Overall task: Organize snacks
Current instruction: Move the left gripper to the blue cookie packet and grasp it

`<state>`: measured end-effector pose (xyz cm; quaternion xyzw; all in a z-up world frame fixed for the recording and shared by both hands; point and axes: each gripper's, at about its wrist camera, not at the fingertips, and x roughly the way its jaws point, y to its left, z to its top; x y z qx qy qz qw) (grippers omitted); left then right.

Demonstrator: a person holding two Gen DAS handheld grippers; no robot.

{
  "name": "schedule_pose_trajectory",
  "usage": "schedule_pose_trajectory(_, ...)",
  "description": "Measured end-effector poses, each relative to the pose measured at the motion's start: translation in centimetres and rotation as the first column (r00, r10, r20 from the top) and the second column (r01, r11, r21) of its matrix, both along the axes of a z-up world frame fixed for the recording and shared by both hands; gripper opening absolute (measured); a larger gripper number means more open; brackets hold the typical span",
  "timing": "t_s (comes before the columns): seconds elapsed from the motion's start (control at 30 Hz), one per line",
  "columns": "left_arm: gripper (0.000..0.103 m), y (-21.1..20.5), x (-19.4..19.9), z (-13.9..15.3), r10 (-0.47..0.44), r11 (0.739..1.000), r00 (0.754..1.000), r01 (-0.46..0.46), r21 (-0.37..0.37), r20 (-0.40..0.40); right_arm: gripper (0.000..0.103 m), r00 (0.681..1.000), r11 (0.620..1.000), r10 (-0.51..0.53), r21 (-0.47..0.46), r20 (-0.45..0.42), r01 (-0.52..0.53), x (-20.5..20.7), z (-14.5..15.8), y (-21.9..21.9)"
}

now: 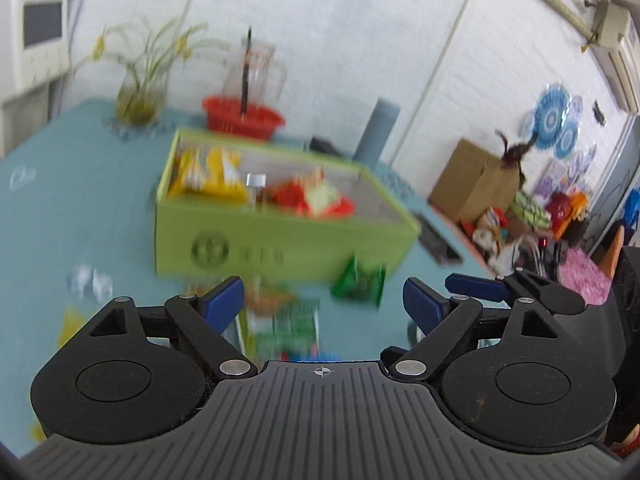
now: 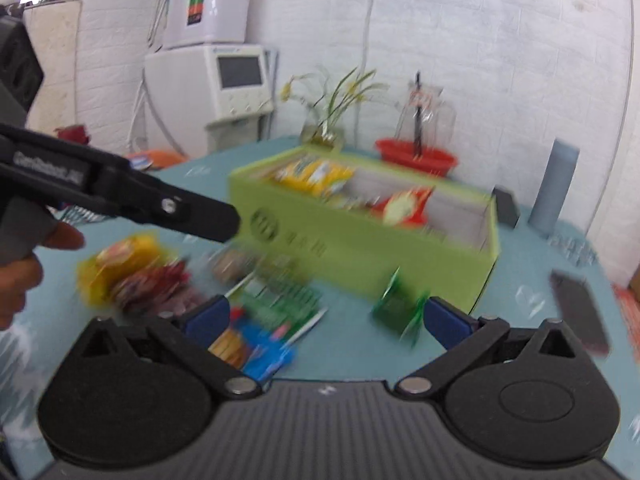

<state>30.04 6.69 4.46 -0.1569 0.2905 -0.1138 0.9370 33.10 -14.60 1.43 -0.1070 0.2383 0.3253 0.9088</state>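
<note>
A lime-green open box stands on the teal table. It holds a yellow snack bag, a red bag and a small capped bottle. A green packet lies in front of the box. My left gripper is open and empty, short of the box. My right gripper is wide open and empty over loose snacks: a green-white pack, a blue pack, a dark red bag and a yellow bag. The green packet lies by its right finger.
A red basket, a glass vase with a plant and a grey cylinder stand behind the box. A dark flat device lies right of the box. A hand holds the left tool's black frame.
</note>
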Motion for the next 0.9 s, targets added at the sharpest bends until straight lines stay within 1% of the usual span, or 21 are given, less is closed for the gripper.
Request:
schedule_pose_trajectory(0.03, 0.072, -0.1, -0.9, -0.9, 0.001, 1.0, 1.0, -0.001, -0.003, -0.029, 0.103, 1.0, 1.0, -0.005, -0.001, -0.016, 0.005, -1.2, -0.9, 0.1)
schedule_pose_trajectory(0.1, 0.072, -0.4, -3.1, -2.7, -0.013, 1.0, 0.997, 0.012, -0.019, -0.078, 0.103, 0.999, 1.0, -0.011, 0.005, -0.046, 0.011, -3.4, -2.7, 0.6)
schedule_pose_trajectory(0.2, 0.072, -0.7, -5.6, -4.4, -0.036, 0.999, 0.992, 0.031, -0.039, -0.119, 0.102, 0.995, 0.999, 0.03, 0.046, -0.096, -0.026, -5.2, -4.2, 1.7)
schedule_pose_trajectory(0.27, 0.072, -0.9, -5.8, -4.7, -0.026, 0.999, 0.991, 0.022, -0.026, -0.131, 0.102, 0.99, 0.996, 0.072, 0.054, -0.124, -0.066, -5.2, -4.8, 3.2)
schedule_pose_trajectory(0.33, 0.072, -1.1, -5.3, -4.6, -0.038, 0.999, 0.992, 0.036, -0.021, -0.122, 0.102, 0.989, 0.996, 0.084, 0.025, -0.119, -0.082, -5.2, -5.1, 4.3)
schedule_pose_trajectory(0.4, 0.072, -1.2, -4.2, -4.8, -0.046, 0.999, 0.99, 0.043, -0.026, -0.136, 0.102, 0.988, 0.996, 0.09, 0.002, -0.122, -0.09, -4.7, -5.3, 5.1)
schedule_pose_trajectory(0.5, 0.071, -1.3, -2.7, -5.7, -0.091, 0.994, 0.982, 0.079, -0.076, -0.167, 0.102, 0.981, 0.994, 0.111, 0.007, -0.157, -0.111, -3.7, -5.7, 5.8)
schedule_pose_trajectory(0.57, 0.064, -1.6, -2.0, -6.1, -0.14, 0.984, 0.972, 0.116, -0.134, -0.191, 0.102, 0.976, 0.991, 0.133, 0.014, -0.175, -0.133, -3.7, -5.9, 6.1)
schedule_pose_trajectory(0.6, 0.062, -1.9, -2.0, -6.0, -0.159, 0.98, 0.969, 0.132, -0.149, -0.191, 0.102, 0.979, 0.991, 0.132, 0.007, -0.155, -0.133, -4.1, -5.8, 5.9)
schedule_pose_trajectory(0.63, 0.062, -2.3, -2.2, -5.9, -0.169, 0.979, 0.969, 0.145, -0.142, -0.182, 0.102, 0.982, 0.992, 0.128, 0.005, -0.138, -0.128, -4.6, -5.7, 5.6)
schedule_pose_trajectory(0.7, 0.062, -3.2, -3.0, -5.6, -0.206, 0.975, 0.966, 0.188, -0.121, -0.159, 0.102, 0.985, 0.993, 0.114, -0.003, -0.131, -0.116, -5.3, -5.5, 4.7)
schedule_pose_trajectory(0.9, 0.062, -6.2, -5.4, -6.3, -0.284, 0.955, 0.939, 0.258, -0.147, -0.195, 0.102, 0.987, 0.999, 0.048, -0.016, -0.152, -0.051, -8.8, -6.1, 1.9)
